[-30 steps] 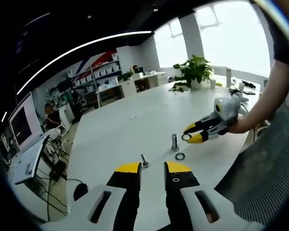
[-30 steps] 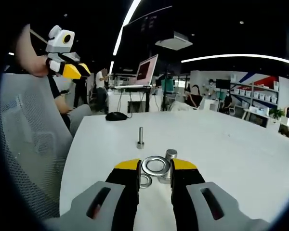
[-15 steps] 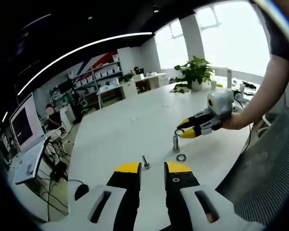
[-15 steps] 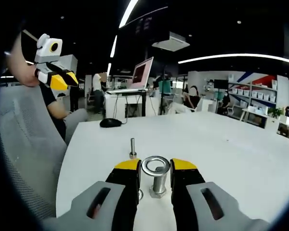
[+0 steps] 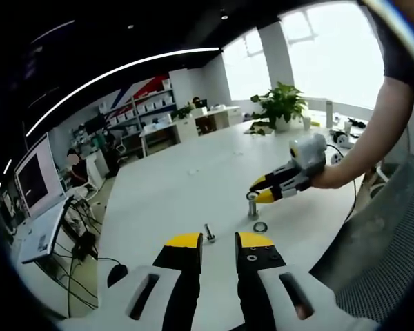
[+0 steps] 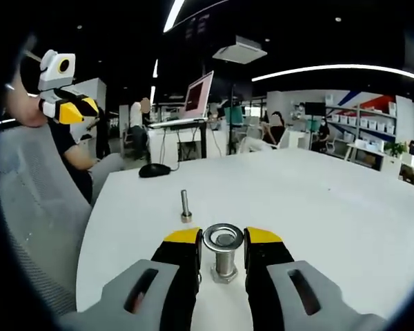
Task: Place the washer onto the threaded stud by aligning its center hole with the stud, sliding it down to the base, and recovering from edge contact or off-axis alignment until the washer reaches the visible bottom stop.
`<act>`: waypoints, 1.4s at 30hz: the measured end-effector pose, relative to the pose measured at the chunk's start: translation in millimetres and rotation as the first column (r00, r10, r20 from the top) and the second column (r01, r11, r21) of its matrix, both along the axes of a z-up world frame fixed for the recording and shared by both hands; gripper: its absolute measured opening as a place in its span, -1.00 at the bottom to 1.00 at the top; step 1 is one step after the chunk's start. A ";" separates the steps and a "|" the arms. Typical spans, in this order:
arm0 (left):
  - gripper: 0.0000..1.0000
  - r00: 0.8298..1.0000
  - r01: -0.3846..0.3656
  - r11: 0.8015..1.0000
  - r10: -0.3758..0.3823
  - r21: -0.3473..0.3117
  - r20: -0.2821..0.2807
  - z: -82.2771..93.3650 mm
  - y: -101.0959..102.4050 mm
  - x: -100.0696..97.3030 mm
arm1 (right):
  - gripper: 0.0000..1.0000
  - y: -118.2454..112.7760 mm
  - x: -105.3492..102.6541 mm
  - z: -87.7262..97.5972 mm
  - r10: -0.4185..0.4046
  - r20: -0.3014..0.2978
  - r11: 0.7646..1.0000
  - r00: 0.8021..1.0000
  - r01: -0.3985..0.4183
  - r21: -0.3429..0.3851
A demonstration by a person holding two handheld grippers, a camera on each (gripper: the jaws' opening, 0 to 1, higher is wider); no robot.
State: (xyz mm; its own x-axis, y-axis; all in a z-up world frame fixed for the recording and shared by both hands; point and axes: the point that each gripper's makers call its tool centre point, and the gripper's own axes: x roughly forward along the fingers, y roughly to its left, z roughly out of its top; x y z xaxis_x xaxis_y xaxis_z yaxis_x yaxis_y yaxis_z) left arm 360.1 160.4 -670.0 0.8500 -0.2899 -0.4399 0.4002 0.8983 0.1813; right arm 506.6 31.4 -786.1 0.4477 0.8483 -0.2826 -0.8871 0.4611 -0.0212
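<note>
1. The washer (image 6: 223,237) is a flat, shiny metal ring with a wide center hole. It lies level on the top end of the threaded stud (image 6: 224,262), between the two yellow jaw tips.
2. The threaded stud is a short grey metal post standing upright on its hexagonal base (its top shows through the washer's hole) on the white table (image 6: 317,207).
3. In the left gripper view the stud (image 5: 252,207) stands upright too.

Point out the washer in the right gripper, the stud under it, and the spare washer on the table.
washer (image 6: 223,238): right gripper view, on its ring rim, between the jaws.
threaded stud (image 6: 224,263): right gripper view, on the shaft below the washer.
spare washer (image 5: 260,227): left gripper view, on the ring lying flat beside the stud.
</note>
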 end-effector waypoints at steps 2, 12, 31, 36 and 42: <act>-0.66 1.000 0.000 1.000 0.000 0.000 -0.001 -0.1 -0.1 -0.1 | -0.49 0.6 1.2 -1.9 -0.002 -0.007 1.000 1.000 0.002 -0.002; -0.67 1.000 0.005 1.000 -0.005 -0.001 -0.005 -0.9 -1.0 -0.6 | -0.51 -3.2 0.4 -7.1 -0.011 -0.020 1.000 1.000 0.010 -0.015; -0.66 1.000 0.009 1.000 -0.009 0.001 -0.003 -0.4 -1.8 -0.9 | -0.43 -16.4 -6.0 -2.0 -0.033 -0.016 0.999 0.999 0.033 0.010; -0.66 1.000 0.005 1.000 -0.005 -0.002 0.004 0.9 -0.5 -0.6 | -0.42 -23.6 -14.1 -6.5 -0.037 -0.019 0.999 0.999 0.037 -0.003; -0.66 1.000 0.001 1.000 -0.001 -0.004 0.003 0.7 0.3 -0.2 | -0.40 -35.4 -26.7 -14.2 -0.035 -0.029 0.999 0.999 0.035 -0.020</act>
State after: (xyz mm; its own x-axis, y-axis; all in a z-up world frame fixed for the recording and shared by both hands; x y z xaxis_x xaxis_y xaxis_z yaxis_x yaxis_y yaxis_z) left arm 359.8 160.7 -669.3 0.8510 -0.2924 -0.4362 0.4006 0.8986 0.1790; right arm 480.0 -4.0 -800.3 0.4685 0.8262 -0.3128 -0.8707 0.4918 -0.0049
